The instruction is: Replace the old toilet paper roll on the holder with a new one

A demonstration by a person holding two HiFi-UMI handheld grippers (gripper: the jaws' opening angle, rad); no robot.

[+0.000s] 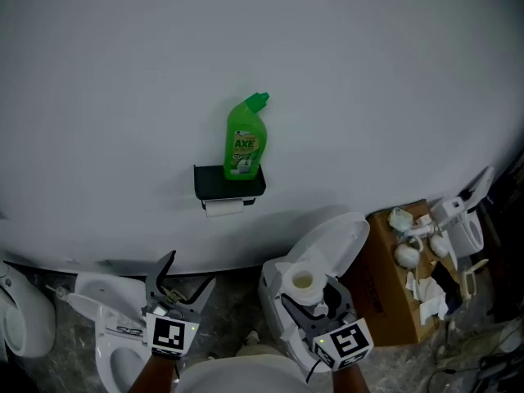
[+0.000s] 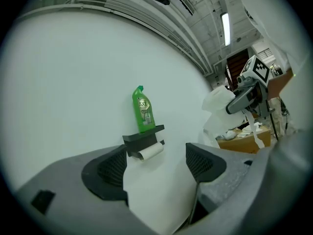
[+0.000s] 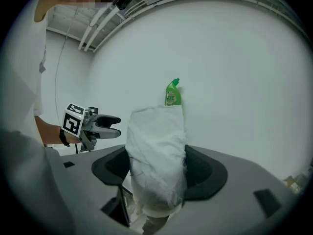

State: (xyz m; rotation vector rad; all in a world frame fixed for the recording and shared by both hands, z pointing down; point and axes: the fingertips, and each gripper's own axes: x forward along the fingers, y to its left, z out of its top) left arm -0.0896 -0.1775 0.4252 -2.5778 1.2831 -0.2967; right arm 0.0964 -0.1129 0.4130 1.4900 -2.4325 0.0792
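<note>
Right tool clenches the new toilet paper roll while the left tool gapes empty, so I'd first slide the near-spent old roll off the wall holder well ahead of both, sparing the green cleaner bottle on top.

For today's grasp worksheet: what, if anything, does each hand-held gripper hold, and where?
The right hand-held gripper clamps a toilet paper roll across its curved sides; the left hand-held gripper holds nothing.
</note>
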